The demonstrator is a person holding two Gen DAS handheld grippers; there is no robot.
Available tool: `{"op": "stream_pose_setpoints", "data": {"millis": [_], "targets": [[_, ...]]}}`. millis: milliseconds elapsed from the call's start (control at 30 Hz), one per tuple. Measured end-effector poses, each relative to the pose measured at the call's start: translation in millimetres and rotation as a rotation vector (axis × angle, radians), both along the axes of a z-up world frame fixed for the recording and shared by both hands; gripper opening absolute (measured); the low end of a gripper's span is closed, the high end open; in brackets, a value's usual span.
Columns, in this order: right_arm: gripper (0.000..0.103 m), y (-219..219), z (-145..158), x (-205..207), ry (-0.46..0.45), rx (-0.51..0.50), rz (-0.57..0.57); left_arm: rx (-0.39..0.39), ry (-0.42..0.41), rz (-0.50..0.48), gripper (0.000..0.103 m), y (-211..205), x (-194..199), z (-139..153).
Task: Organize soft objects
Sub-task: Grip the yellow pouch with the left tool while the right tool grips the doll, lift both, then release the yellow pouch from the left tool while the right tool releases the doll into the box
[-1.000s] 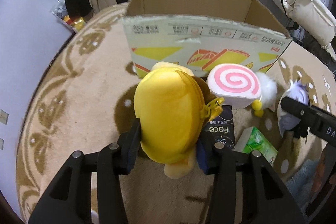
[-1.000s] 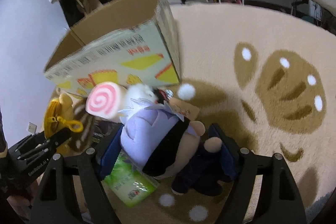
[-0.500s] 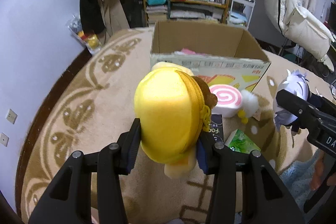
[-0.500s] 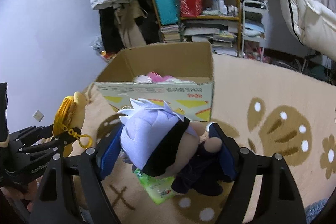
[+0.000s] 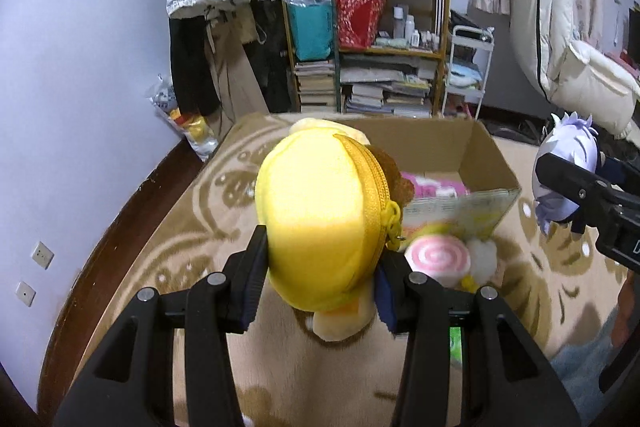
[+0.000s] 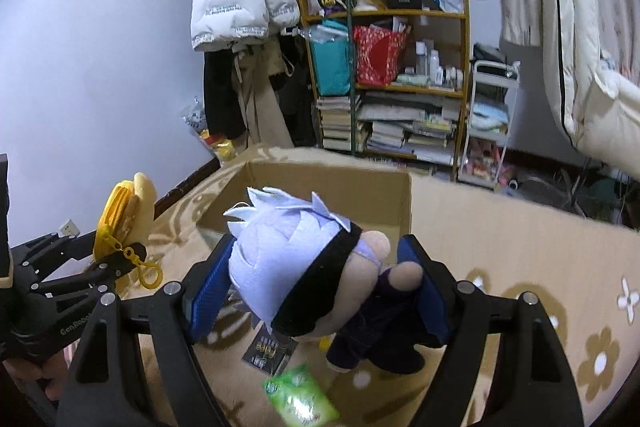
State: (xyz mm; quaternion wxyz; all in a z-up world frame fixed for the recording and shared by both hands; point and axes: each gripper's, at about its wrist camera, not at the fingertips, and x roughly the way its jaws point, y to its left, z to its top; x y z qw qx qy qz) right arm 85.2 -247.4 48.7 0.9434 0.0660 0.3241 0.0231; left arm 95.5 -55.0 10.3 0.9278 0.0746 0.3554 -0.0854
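- Two toys are up in the air, near the cardboard box (image 5: 486, 163).
- My left gripper (image 5: 320, 275) squeezes the yellow plush (image 5: 316, 223); my right gripper (image 6: 316, 287) squeezes the white-haired doll (image 6: 304, 267).
- I think I'm carrying them; next they go over the box, then I let go.

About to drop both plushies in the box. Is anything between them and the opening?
Nothing visible blocks either path. The yellow plush in the left gripper and the white-haired doll in the right gripper hang above the rug, short of the open box. Pink items already lie inside it.
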Motion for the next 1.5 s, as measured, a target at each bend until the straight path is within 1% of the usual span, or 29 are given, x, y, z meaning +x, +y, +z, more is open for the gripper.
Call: {"op": "stream_pose_setpoints", "data": {"millis": [233,400,567,667,800,867,1000,1100,1200,1267,1433,1500], "targets": [[0.085,-2.3,17.7,40.6,-0.055,-0.026,0.000,-0.042,-0.041,0.024,0.045,-6.8,39.6,13.5],[0.085,-2.1,21.2,68.4,-0.073,-0.070,0.008,-0.018,-0.064,-0.002,0.045,-20.9,60.7,17.9],[0.085,-0.3,17.4,88.7,-0.069,-0.120,0.027,-0.010,-0.078,-0.021,0.045,-30.2,77.8,16.4],[0.086,-0.3,11.2,97.0,-0.057,-0.130,0.030,0.019,-0.105,0.006,0.046,-36.0,88.0,11.9],[0.086,-2.4,-0.8,103.3,-0.034,-0.126,0.030,-0.009,-0.080,-0.015,0.046,-40.6,98.1,1.6],[0.086,-3.3,-8.0,105.9,-0.020,-0.123,0.029,-0.006,-0.070,-0.029,0.046,-44.4,101.3,-4.7],[0.087,-7.0,-22.4,108.1,0.010,-0.112,0.022,-0.002,-0.021,-0.056,0.047,-50.9,106.0,-20.2],[0.088,-11.3,-33.0,109.9,0.040,-0.084,0.015,0.018,0.005,-0.087,0.047,-56.3,107.2,-30.8],[0.088,-14.4,-40.3,111.1,0.059,-0.082,0.016,0.010,0.015,-0.110,0.047,-58.8,107.9,-36.6],[0.088,-14.8,-44.1,110.1,0.071,-0.084,0.028,0.010,0.016,-0.106,0.048,-58.4,107.4,-38.2],[0.088,-17.9,-48.9,106.2,0.090,-0.081,0.031,0.004,0.040,-0.109,0.052,-60.9,107.7,-45.5],[0.088,-20.3,-50.9,105.1,0.099,-0.062,0.030,0.012,0.046,-0.107,0.056,-61.6,106.7,-48.0]]}}
